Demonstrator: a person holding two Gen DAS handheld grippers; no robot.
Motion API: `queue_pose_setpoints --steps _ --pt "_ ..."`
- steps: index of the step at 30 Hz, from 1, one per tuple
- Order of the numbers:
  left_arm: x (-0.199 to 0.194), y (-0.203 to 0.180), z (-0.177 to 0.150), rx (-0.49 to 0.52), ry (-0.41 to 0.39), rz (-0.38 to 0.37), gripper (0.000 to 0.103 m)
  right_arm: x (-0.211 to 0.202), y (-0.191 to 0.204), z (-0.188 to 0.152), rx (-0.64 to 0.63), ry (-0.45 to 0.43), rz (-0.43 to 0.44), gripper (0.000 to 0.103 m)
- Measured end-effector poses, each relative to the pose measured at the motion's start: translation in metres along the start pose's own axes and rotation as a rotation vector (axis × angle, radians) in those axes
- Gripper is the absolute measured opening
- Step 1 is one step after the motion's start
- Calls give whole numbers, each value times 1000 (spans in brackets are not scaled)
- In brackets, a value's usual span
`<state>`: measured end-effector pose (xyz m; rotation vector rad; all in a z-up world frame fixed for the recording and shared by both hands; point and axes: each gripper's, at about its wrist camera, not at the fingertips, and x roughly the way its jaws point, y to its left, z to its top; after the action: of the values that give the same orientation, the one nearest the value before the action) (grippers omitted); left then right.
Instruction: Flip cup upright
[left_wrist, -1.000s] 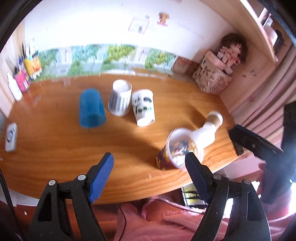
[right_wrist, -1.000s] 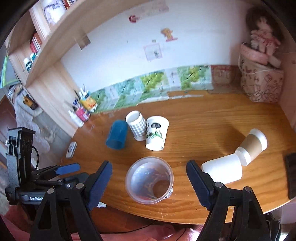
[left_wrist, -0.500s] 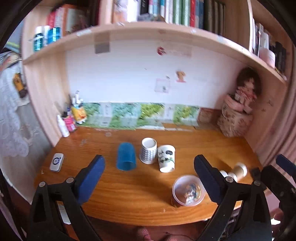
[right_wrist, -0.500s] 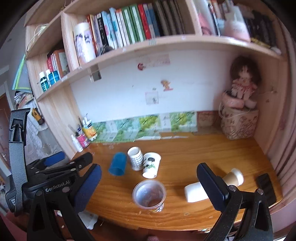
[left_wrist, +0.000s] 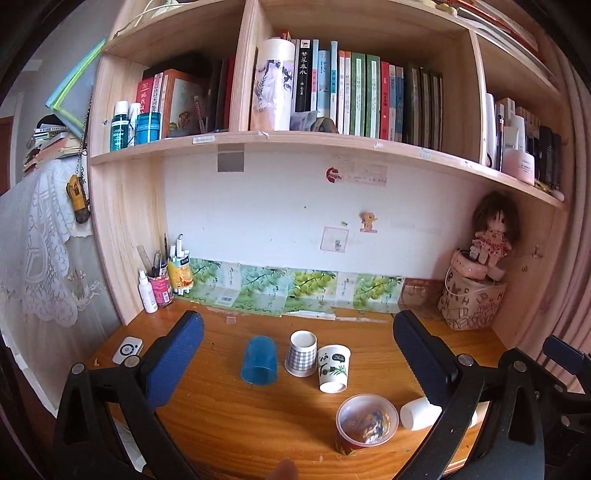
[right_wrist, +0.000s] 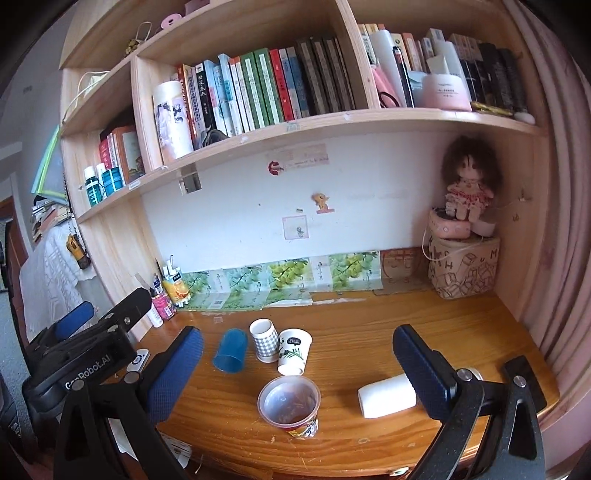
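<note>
Left gripper (left_wrist: 297, 341): lower frame, jaws wide apart, holding nothing, raised well back from the tabletop (left_wrist: 229, 413).
Blue cup (left_wrist: 259, 360): left of centre, mouth down.
Checked cup (left_wrist: 301, 352): centre, upright, touching the panda cup (left_wrist: 333, 368).
Clear printed cup (right_wrist: 289, 405): lower centre, standing mouth up near the front edge; the flip looks done.
White cup (right_wrist: 386, 396): lower right, lying on its side, likely the next candidate.
Right gripper (right_wrist: 297, 341): jaws apart, empty, apparently pulled clear.

Both wrist views face bookshelf, well back, sharing desk (left_wrist: 229, 417) cups
</note>
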<state>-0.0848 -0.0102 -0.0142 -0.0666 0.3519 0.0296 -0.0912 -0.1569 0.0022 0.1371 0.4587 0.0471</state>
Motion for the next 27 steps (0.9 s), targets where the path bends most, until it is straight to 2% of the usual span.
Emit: queue_pose_setpoints --steps 6,14,27 --pt "-3 -6 0 -3 -29 11 103 1 0 2 -37 -2 18 103" --pt "-1 -11 1 -5 -29 16 103 4 -4 7 -63 0 35 103" --pt "-1 -20 0 29 -17 38 103 9 -10 6 -38 10 68 103"
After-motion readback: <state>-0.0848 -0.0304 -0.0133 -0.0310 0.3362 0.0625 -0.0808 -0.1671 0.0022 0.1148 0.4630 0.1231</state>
